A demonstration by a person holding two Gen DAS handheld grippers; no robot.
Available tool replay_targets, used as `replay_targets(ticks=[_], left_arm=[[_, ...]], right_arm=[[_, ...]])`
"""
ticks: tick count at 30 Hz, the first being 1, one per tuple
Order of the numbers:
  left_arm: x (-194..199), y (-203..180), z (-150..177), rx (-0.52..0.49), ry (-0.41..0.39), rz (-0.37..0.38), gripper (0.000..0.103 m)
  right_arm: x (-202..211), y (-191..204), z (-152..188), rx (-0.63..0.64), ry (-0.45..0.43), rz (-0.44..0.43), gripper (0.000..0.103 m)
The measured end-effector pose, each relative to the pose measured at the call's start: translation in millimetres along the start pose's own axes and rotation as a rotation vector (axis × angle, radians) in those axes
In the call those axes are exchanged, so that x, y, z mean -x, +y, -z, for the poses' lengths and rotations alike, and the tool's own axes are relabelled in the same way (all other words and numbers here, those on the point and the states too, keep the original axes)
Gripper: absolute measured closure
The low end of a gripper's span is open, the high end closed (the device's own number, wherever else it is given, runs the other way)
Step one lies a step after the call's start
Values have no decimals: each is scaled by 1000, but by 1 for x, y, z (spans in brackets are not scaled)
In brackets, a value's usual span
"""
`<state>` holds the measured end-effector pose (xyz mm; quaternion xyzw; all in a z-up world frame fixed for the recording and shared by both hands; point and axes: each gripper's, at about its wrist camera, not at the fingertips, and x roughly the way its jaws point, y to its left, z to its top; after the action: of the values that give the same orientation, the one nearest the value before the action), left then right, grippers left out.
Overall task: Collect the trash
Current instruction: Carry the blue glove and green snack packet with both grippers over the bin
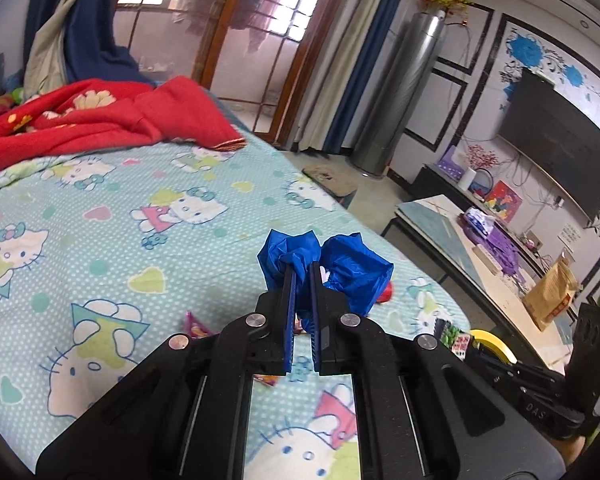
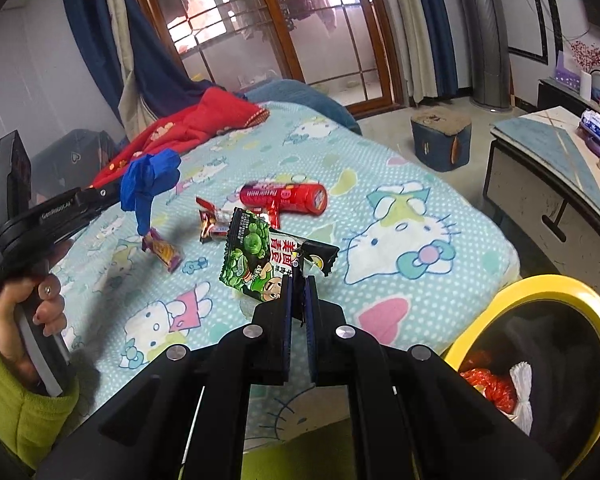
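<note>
The left gripper [image 1: 303,270] is clamped tight on a crumpled blue plastic wad [image 1: 339,268], lifted off the bed [image 1: 100,208], while the right gripper [image 2: 298,280] pinches a corner of a green snack wrapper [image 2: 252,256] above the sheet. Farther off on the bed lie a red tube [image 2: 284,197], a red foil wrapper [image 2: 214,220] and, to the left, a purple wrapper [image 2: 162,250]. At near right stands a yellow-rimmed bin [image 2: 547,292] with a black liner, holding red and white trash.
</note>
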<state>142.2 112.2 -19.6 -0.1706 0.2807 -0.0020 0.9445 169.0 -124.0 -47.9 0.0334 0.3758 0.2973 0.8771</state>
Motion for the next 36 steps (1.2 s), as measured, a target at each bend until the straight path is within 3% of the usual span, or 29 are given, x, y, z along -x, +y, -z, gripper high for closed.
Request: replay_targets(ticks=[13, 36], left_arm=[[12, -55, 8, -108, -9, 92, 100], [15, -112, 37, -247, 14, 194, 100]], right_arm=[[36, -26, -6, -49, -74, 63, 97], [83, -84, 10, -154, -148, 215, 97]])
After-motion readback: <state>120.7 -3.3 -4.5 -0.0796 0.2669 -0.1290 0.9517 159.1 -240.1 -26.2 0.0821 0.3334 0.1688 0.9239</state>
